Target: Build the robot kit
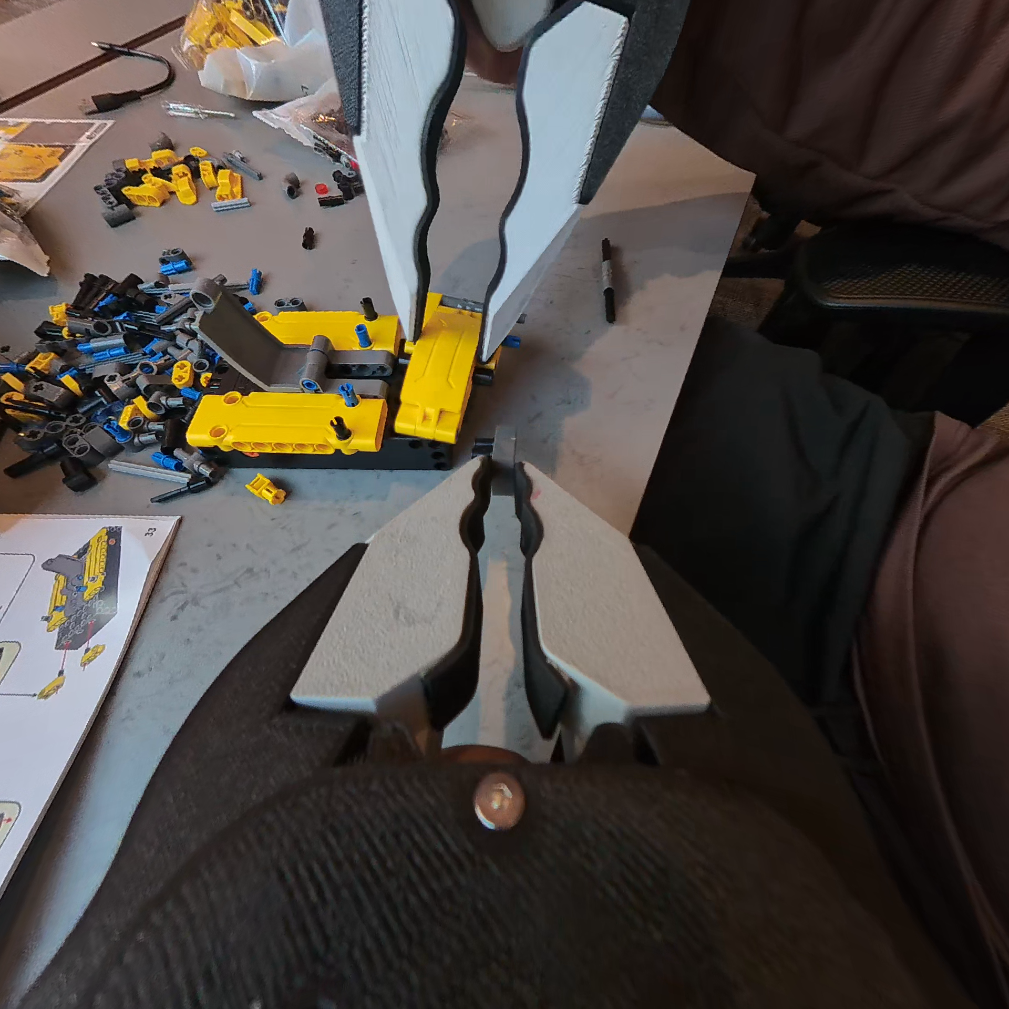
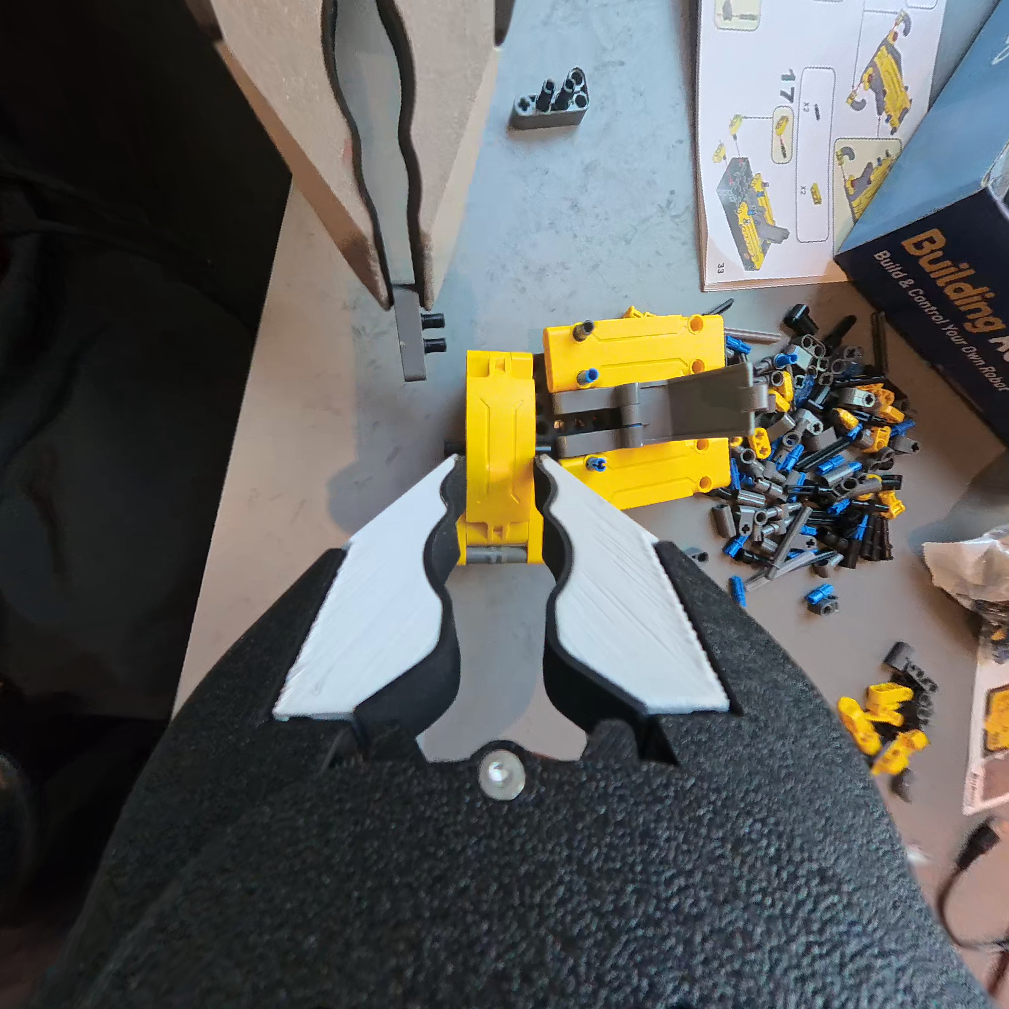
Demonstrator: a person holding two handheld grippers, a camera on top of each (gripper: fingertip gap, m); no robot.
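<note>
A yellow, grey and black brick model point(image 1: 289, 420) lies on the grey table point(image 1: 262, 562). My left gripper point(image 1: 501, 464) is shut on a small grey beam point(image 1: 503, 445) with two black pins, held just off the model's near right corner. In the right wrist view the left gripper point(image 2: 409, 297) comes in from the top left with the beam point(image 2: 410, 344). My right gripper point(image 2: 497, 461) is shut on the yellow end panel point(image 2: 499, 415) of the model point(image 2: 633, 349), one finger on each side. In the left wrist view the right gripper point(image 1: 450, 346) comes down from above.
A pile of loose black, blue, grey and yellow parts point(image 1: 98, 371) lies left of the model. An open instruction booklet point(image 1: 71, 611), a dark blue box point(image 2: 950, 284), plastic bags point(image 1: 245, 54) and a marker point(image 1: 607, 278) lie around. The table edge point(image 1: 682, 409) is close, a person's lap beyond it. Some 6 centimeters of space lies between my two pairs of fingers.
</note>
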